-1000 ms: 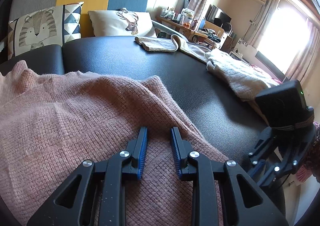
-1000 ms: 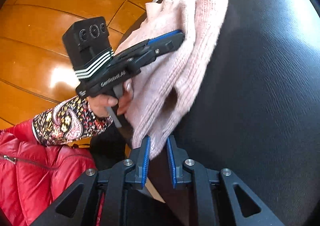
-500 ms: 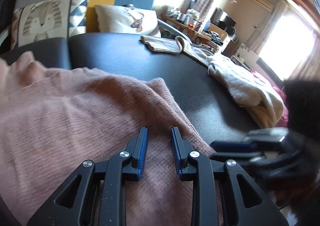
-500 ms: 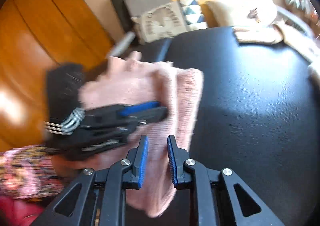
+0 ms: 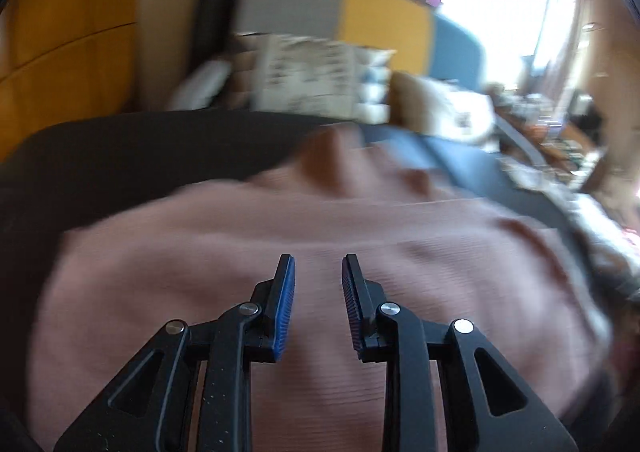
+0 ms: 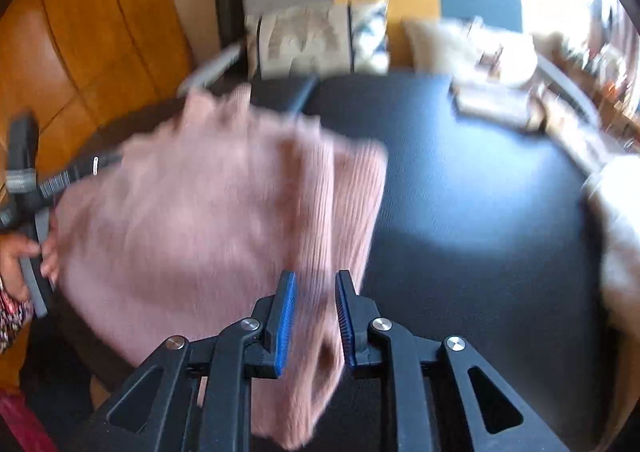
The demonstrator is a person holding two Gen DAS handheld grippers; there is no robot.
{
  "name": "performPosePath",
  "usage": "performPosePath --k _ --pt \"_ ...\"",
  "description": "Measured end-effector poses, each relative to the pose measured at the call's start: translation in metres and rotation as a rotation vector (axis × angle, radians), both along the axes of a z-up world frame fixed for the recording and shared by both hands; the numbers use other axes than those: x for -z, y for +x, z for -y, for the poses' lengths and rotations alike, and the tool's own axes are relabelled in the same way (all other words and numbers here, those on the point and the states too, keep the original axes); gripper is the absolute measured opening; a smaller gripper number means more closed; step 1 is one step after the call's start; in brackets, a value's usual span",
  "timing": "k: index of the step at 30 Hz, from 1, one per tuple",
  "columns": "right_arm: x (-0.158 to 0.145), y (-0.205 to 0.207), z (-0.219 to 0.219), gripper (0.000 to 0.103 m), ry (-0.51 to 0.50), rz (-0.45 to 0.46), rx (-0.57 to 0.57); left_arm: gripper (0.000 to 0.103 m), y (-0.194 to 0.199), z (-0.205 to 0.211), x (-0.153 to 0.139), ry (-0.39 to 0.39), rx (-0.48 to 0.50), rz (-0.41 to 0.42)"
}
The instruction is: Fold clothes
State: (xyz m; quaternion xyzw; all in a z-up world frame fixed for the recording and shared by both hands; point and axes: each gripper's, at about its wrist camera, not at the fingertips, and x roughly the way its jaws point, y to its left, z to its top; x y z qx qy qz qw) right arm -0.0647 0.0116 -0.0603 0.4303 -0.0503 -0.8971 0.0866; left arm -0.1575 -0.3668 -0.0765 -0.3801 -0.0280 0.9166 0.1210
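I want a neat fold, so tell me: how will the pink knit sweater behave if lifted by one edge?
Probably floppy: the pink knit sweater drapes in soft folds over the black surface. Likely stretchy and grippy, given its ribbed knit between the right gripper fingers. Blur hides finer detail.

Both views are pretty smeared, so take the fine detail with a grain of salt. The left gripper (image 5: 318, 272) has its jaws parted with a clear gap between the blue pads (image 5: 285, 304), nothing pinched between them as far as I can see. The right gripper (image 6: 314, 288) sits about the same, jaws apart, black linkage arms fanning out toward the camera. In the right wrist view the left gripper's body shows at the left edge, with the person's left hand (image 6: 18, 260) wrapped round its handle and a patterned sleeve (image 6: 10, 316) below.
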Motion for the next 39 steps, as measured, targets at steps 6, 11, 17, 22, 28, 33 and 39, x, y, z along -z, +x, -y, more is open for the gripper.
performPosePath --k 6,11,17,22,28,33,39 --pt "-0.022 -0.043 0.076 0.022 0.045 -0.051 -0.139 0.035 -0.009 0.03 0.025 0.032 -0.036 0.046" --pt "0.0 -0.069 0.085 0.022 0.001 -0.038 -0.103 0.035 -0.009 0.033 0.028 0.081 -0.03 0.042" --pt "0.029 -0.098 0.083 0.025 -0.085 -0.02 -0.03 0.035 -0.007 0.044 0.031 0.153 -0.024 0.048" --pt "0.049 -0.12 0.082 0.025 -0.149 -0.004 0.024 0.035 -0.005 0.045 0.031 0.163 -0.022 0.047" --pt "0.04 -0.123 0.086 0.026 -0.149 0.028 0.001 0.036 -0.016 0.025 0.011 0.039 0.015 0.076" --pt "0.013 -0.133 0.102 0.027 -0.114 -0.018 -0.094 0.042 -0.066 0.008 -0.024 0.042 0.112 0.04" --pt "-0.003 -0.199 0.112 0.028 -0.171 0.021 -0.165 0.049 -0.157 0.0 -0.019 0.136 0.096 0.173"
